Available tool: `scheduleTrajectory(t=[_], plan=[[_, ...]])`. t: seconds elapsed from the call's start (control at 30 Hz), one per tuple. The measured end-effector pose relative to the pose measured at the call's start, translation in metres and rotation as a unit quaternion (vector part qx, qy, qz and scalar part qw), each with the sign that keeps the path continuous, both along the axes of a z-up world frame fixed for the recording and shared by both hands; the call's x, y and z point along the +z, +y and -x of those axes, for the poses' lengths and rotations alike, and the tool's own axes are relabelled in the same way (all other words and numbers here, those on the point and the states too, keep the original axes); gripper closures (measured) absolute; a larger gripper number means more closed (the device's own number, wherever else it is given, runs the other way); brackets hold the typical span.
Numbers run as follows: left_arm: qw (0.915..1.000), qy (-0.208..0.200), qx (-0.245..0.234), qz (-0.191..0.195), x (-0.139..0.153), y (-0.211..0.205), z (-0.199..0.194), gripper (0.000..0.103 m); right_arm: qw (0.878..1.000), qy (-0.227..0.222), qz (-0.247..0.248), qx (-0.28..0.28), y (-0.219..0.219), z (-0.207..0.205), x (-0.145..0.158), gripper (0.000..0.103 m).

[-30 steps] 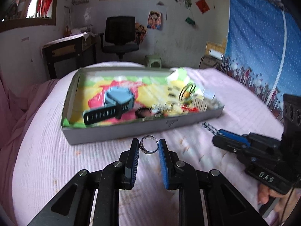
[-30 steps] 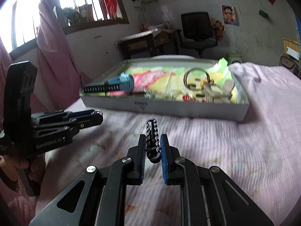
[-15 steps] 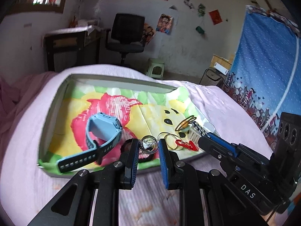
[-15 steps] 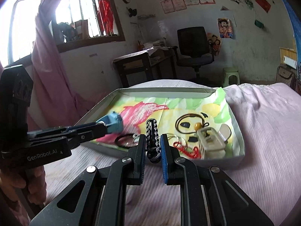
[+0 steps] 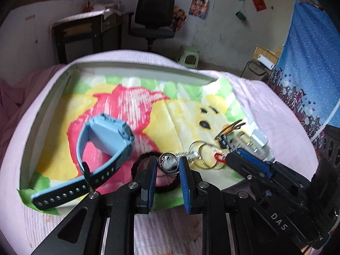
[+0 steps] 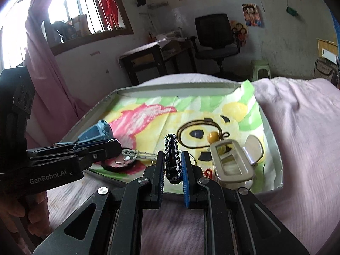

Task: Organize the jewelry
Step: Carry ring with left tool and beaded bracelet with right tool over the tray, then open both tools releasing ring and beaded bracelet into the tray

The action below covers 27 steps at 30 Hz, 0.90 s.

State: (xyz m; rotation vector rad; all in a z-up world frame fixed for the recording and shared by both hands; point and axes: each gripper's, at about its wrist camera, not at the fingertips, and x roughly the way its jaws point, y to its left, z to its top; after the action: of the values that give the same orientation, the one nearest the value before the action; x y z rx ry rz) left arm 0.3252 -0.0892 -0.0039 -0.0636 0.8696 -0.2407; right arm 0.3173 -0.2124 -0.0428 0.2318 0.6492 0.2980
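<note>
A small silver metal ring (image 5: pixel 169 162) is pinched between the blue-padded fingers of the left gripper (image 5: pixel 168 165), its open face turned toward the camera, and it is held above the near edge of the shallow grey cardboard tray (image 5: pixel 136 70). A short black braided chain bracelet (image 6: pixel 172 155) is clamped by the nearly closed right gripper (image 6: pixel 173 165); its long axis stands upright, running away from the fingertips and pointing toward the far wall of the tray. The tray is set on a pale pink ribbed bedspread (image 6: pixel 308 148) and is lined with a crumpled painted paper sheet in yellow, pink and green (image 5: pixel 131 106). On the left part of the lining a light-blue plastic wristwatch with a dark perforated strap (image 5: pixel 106 136) is laid, the strap reaching the near left corner. The near right part is crowded: a black elastic hair band (image 5: pixel 140 159), a bunch of thin silver key rings (image 5: pixel 201 153), a small red beaded piece (image 5: pixel 218 157), a thin dark wire bangle with an amber bead (image 6: pixel 204 133) and a clear plastic hinged box (image 6: pixel 231 161) are gathered there. Bare lining is seen through the middle and far half of the tray, between the watch and the cluster. The two grippers are held close together at the near rim, the left one being seen at the left edge of the right wrist view.
</note>
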Motion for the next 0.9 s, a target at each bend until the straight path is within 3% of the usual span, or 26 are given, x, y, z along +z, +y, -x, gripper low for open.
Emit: scheduleTrajectory(t=[0.4, 0.5, 0.6, 0.73, 0.9], plan=[[0.9999, 0.000, -0.003, -0.014, -0.001, -0.003, 0.004, 0.083, 1.000, 0.011, 0.018, -0.011, 0.005, -0.003, -0.006, 0.089], [0.9999, -0.002, -0.003, -0.013, 0.000, -0.001, 0.006, 0.080, 1.000, 0.010, 0.017, -0.012, 0.004, 0.000, -0.005, 0.085], [0.9999, -0.009, -0.002, -0.006, 0.004, 0.002, 0.010, 0.074, 1.000, 0.005, 0.017, -0.017, 0.001, 0.003, -0.003, 0.075], [0.9997, -0.025, 0.007, 0.003, 0.013, 0.010, 0.019, 0.053, 0.999, -0.011, 0.022, -0.024, -0.001, 0.013, 0.004, 0.072], [0.9981, -0.051, 0.028, 0.019, 0.028, 0.025, 0.036, 0.044, 0.998, -0.043, 0.028, -0.037, -0.005, 0.032, 0.018, 0.059]])
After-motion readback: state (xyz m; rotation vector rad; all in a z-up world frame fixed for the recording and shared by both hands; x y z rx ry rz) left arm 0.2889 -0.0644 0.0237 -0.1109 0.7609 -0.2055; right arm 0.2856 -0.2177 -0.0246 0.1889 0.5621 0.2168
